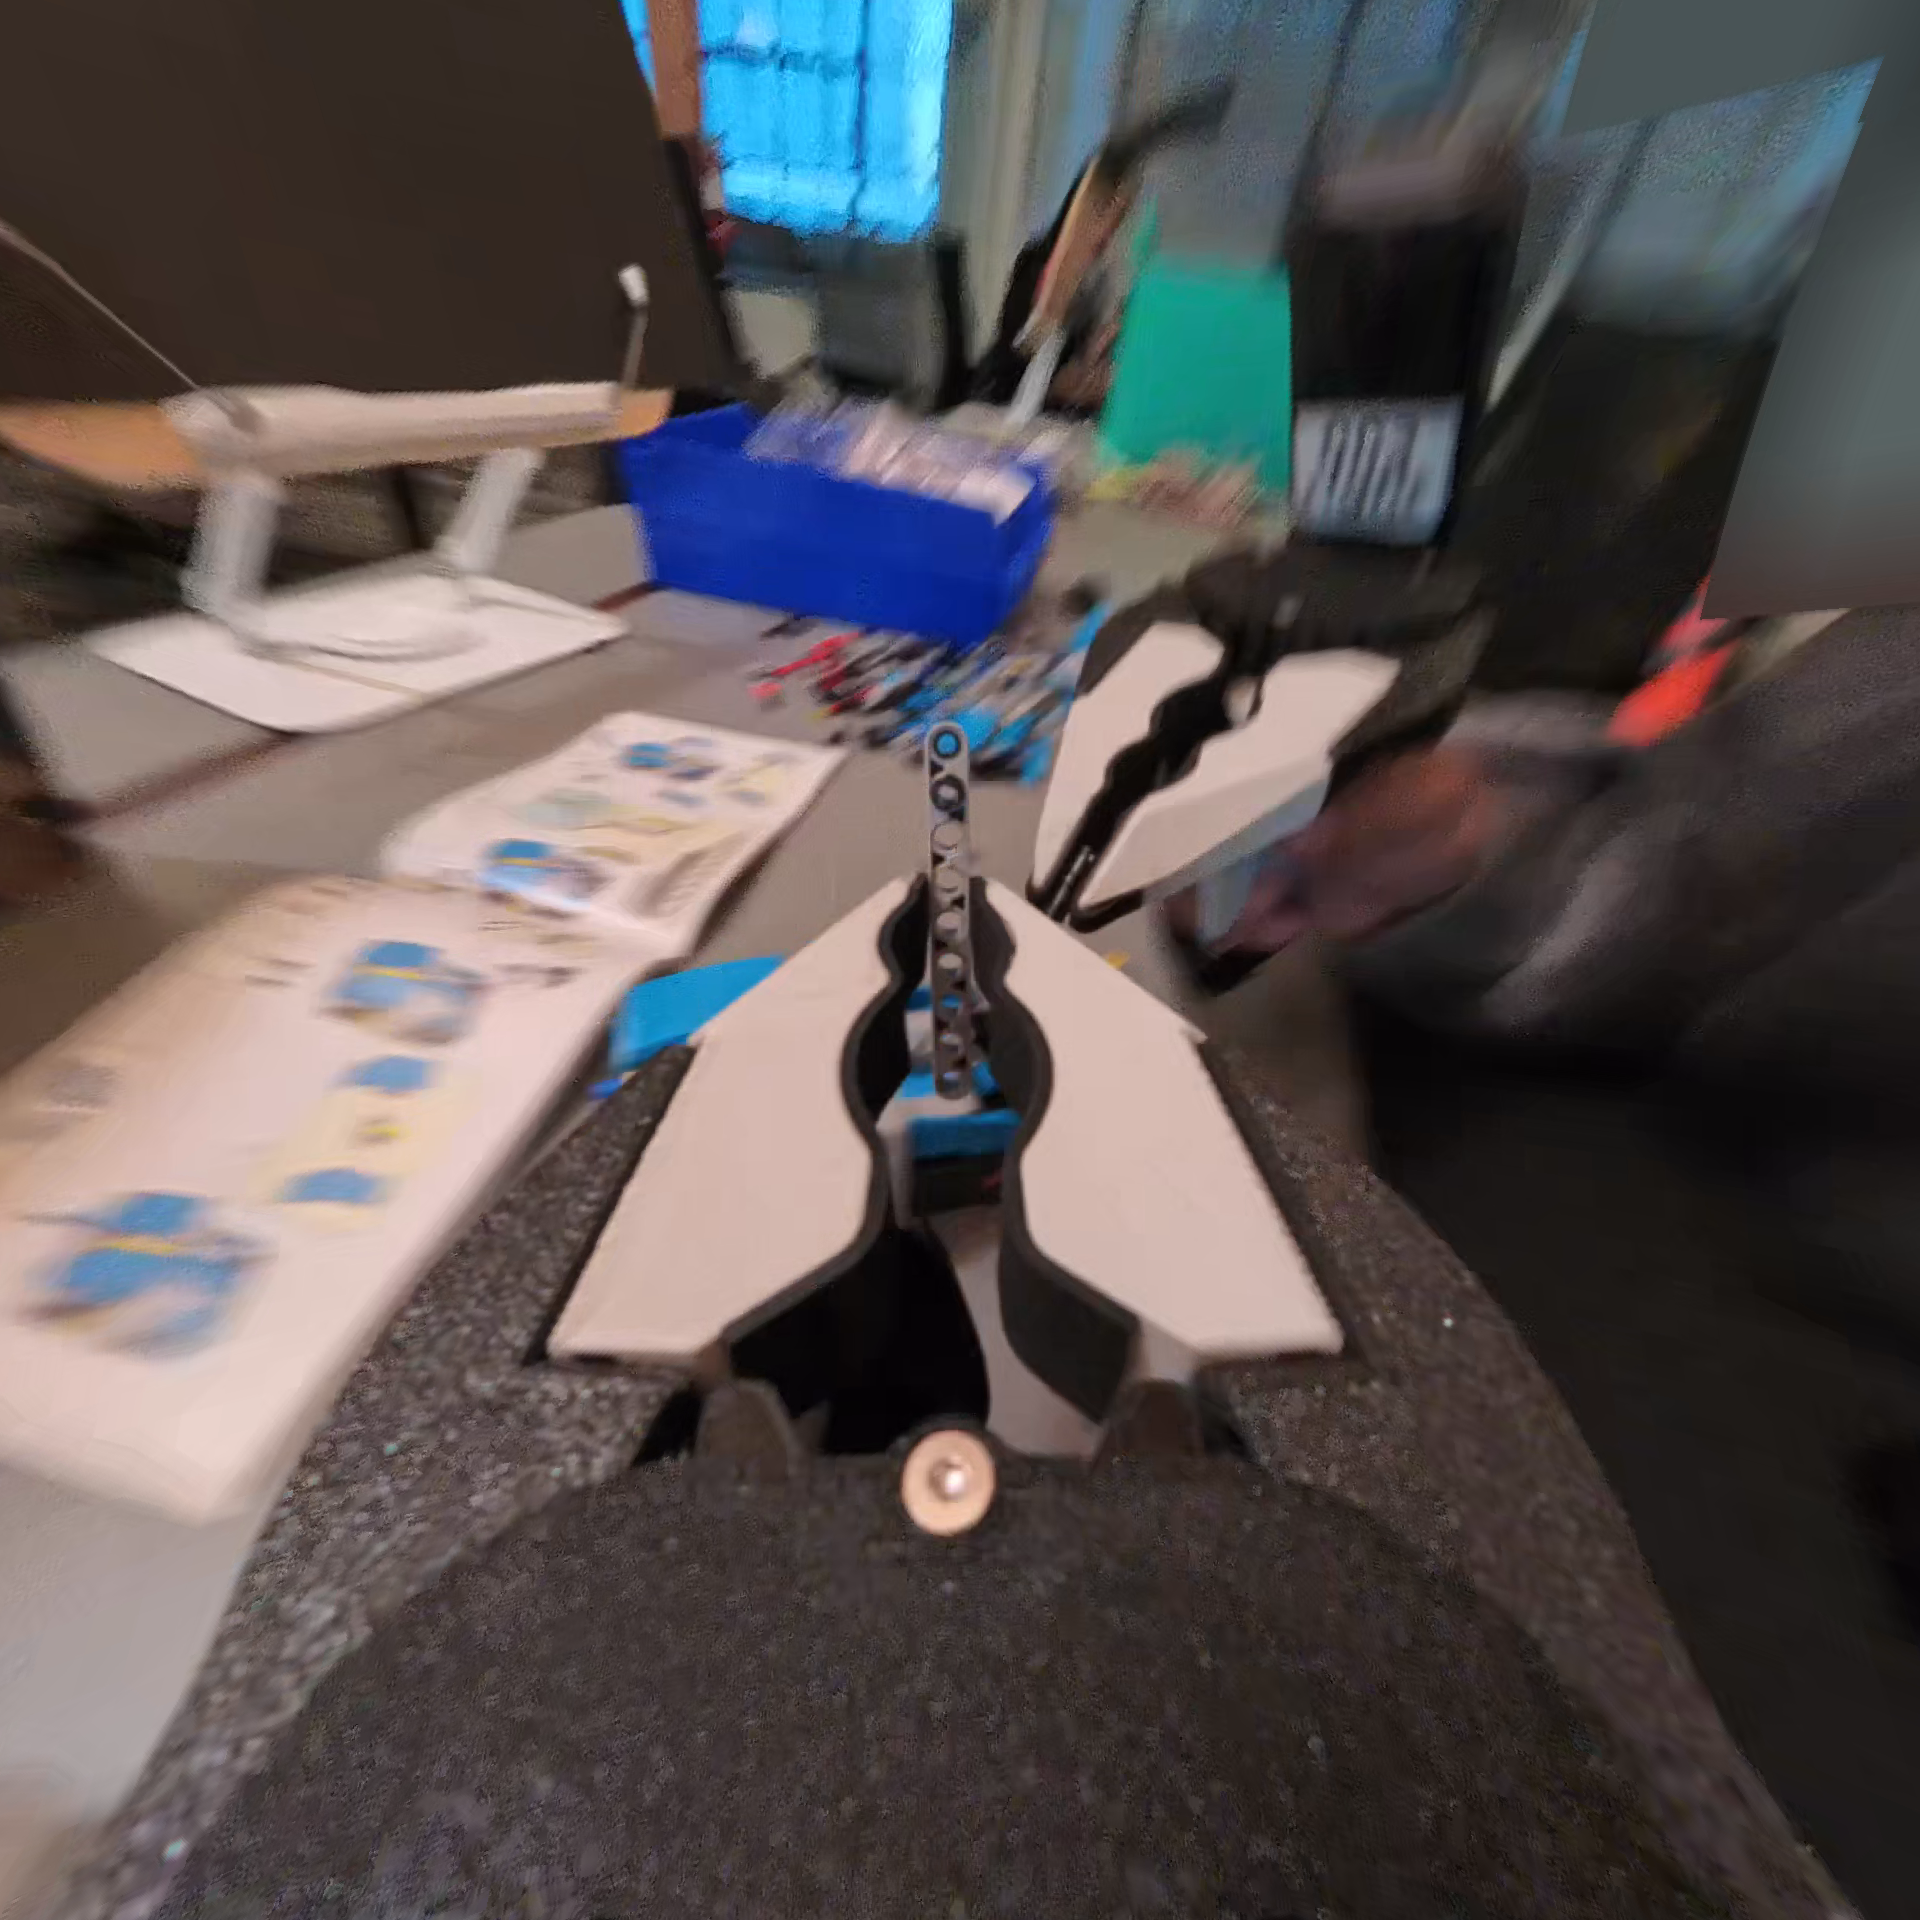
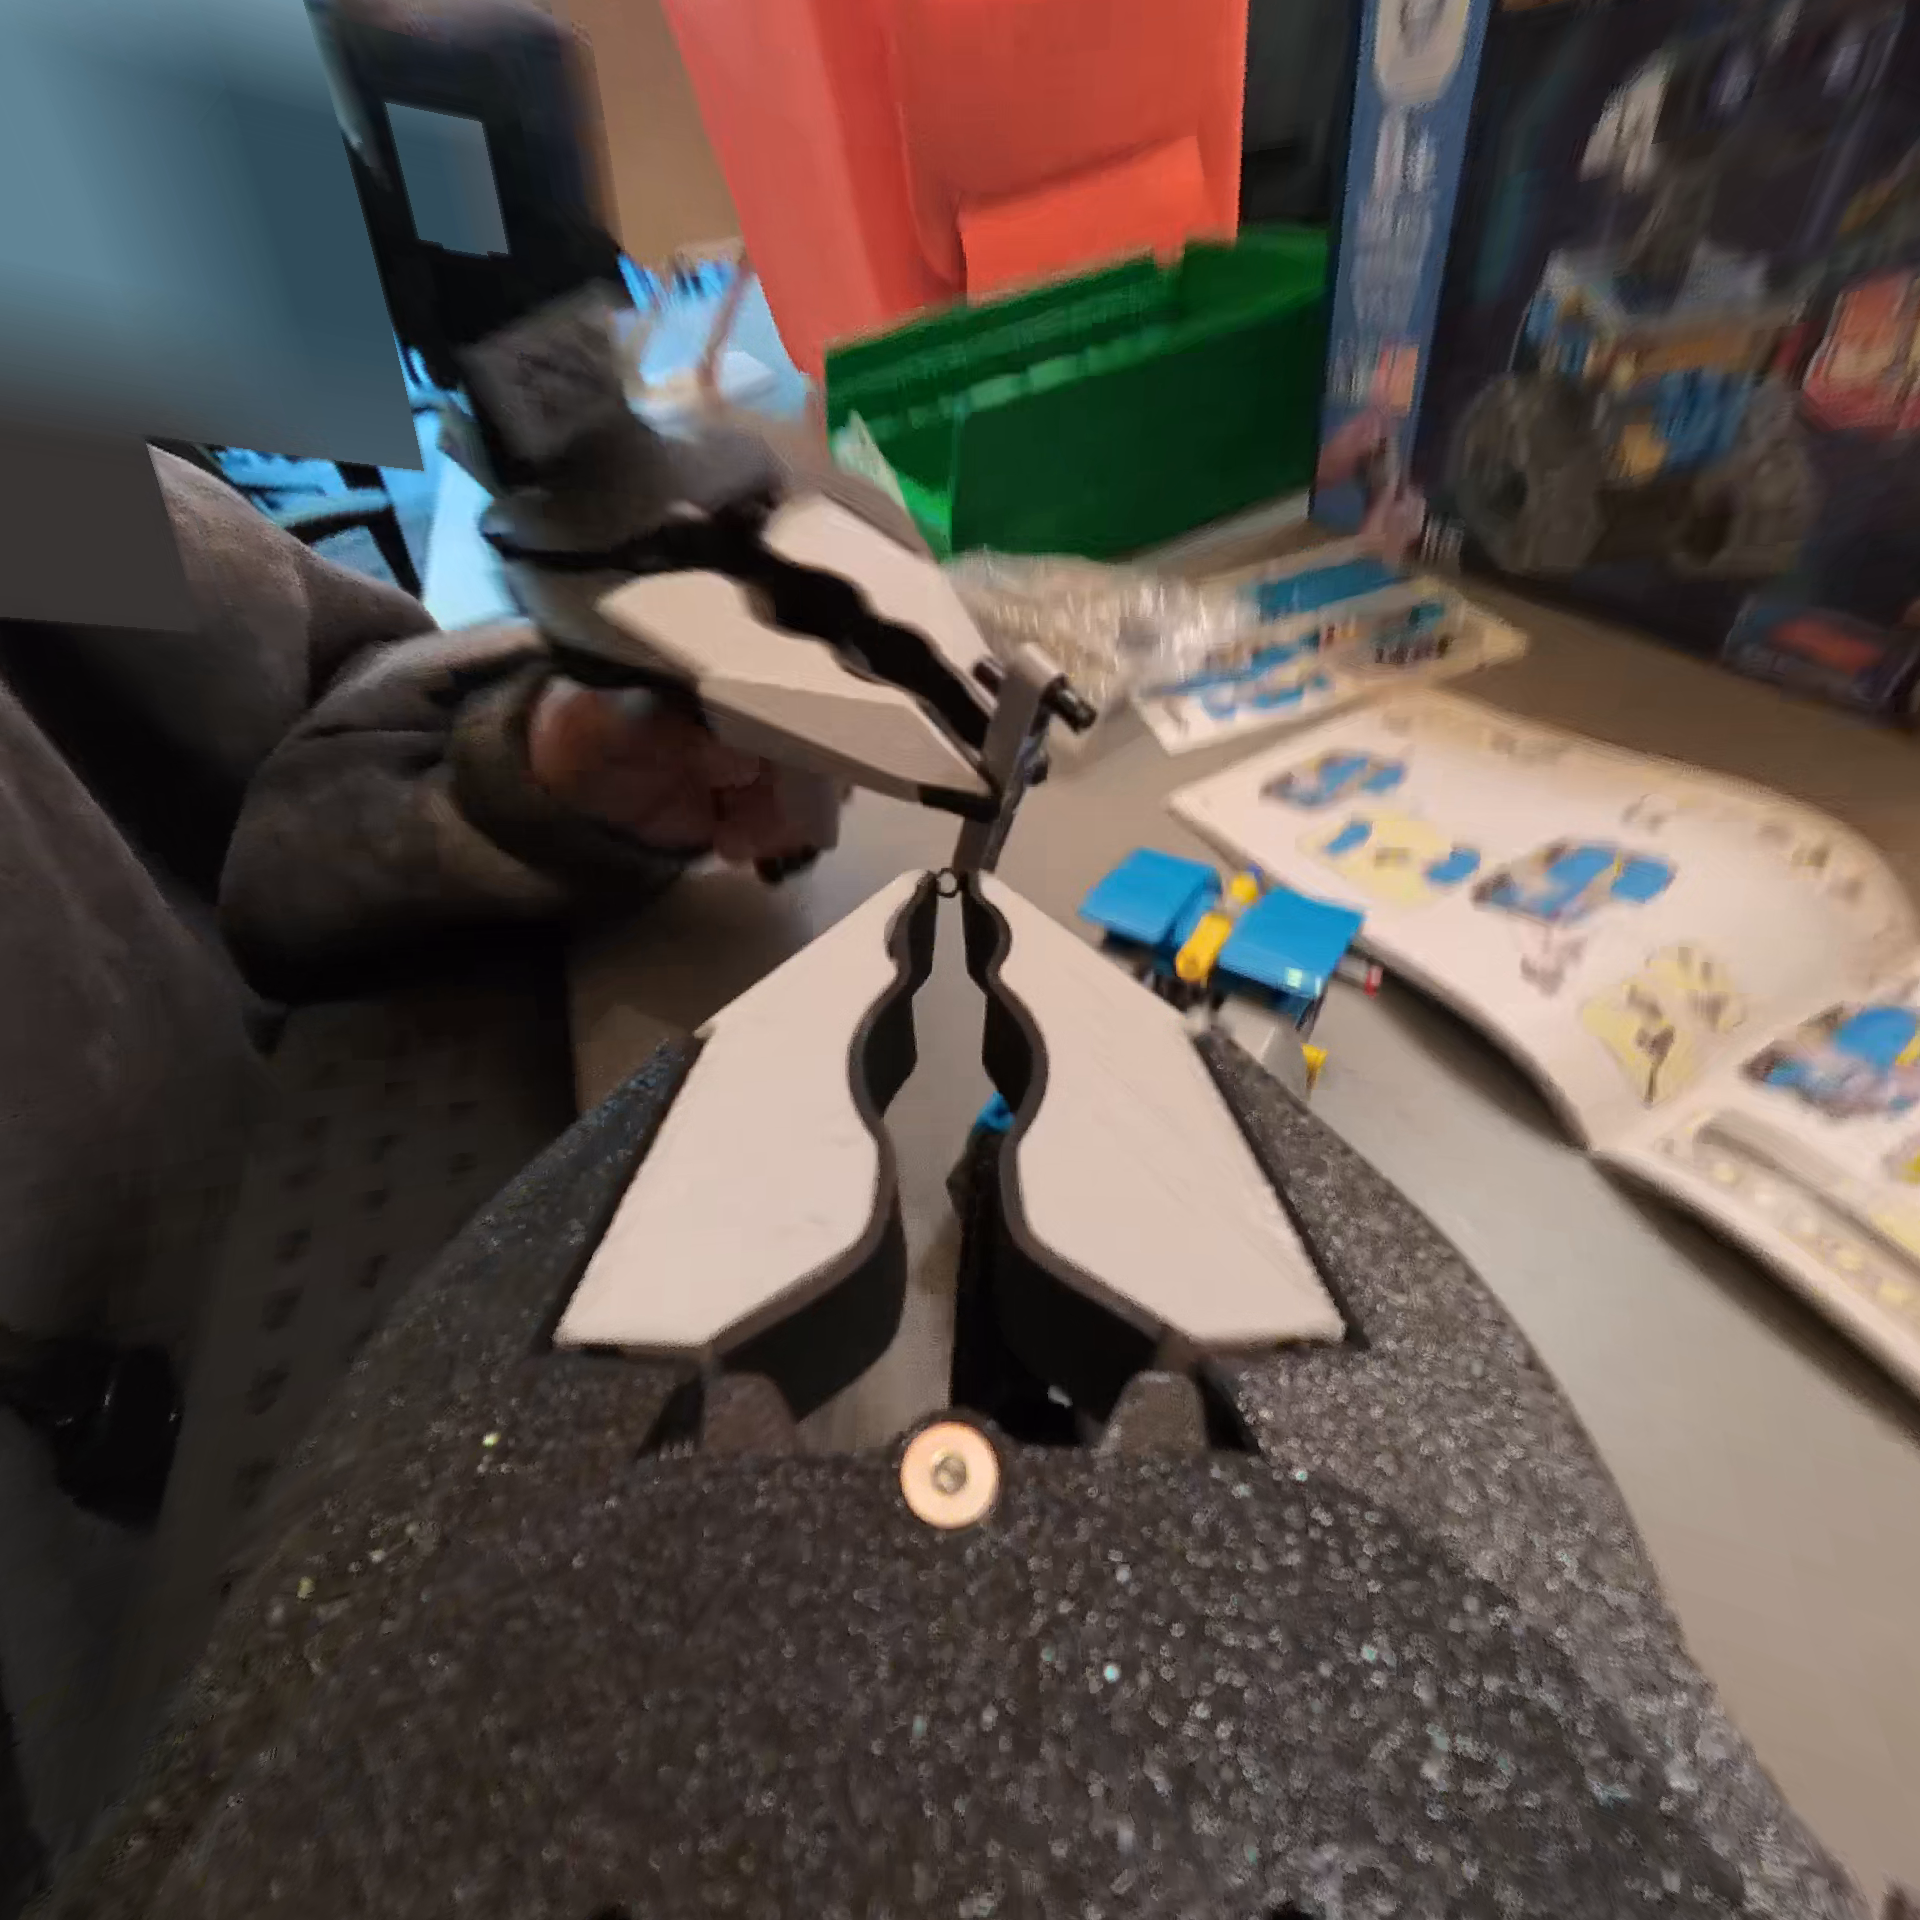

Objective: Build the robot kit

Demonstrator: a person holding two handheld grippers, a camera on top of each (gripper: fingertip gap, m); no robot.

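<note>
My left gripper (image 1: 951, 904) is shut on a grey perforated beam (image 1: 948, 831) that carries blue pins and sticks up past its fingertips. In the right wrist view the left gripper (image 2: 977, 774) comes in from the upper left with the beam (image 2: 1023, 748) held upright. My right gripper (image 2: 948, 883) is shut on a small black pin (image 2: 948, 884) at its very tip, just under the beam's lower end. The right gripper also shows in the left wrist view (image 1: 1055, 899), close beside the left one. A blue and yellow brick model (image 2: 1221, 935) sits on the table just beyond them.
An open instruction booklet (image 1: 312, 1091) (image 2: 1558, 935) lies on the grey table. A blue bin (image 1: 831, 540), a pile of loose pieces (image 1: 914, 686) and a white stand (image 1: 364, 468) are farther back. A green bin (image 2: 1091, 416) and a picture box (image 2: 1662, 364) stand behind. My two grippers' fingertips are within a few centimetres of each other.
</note>
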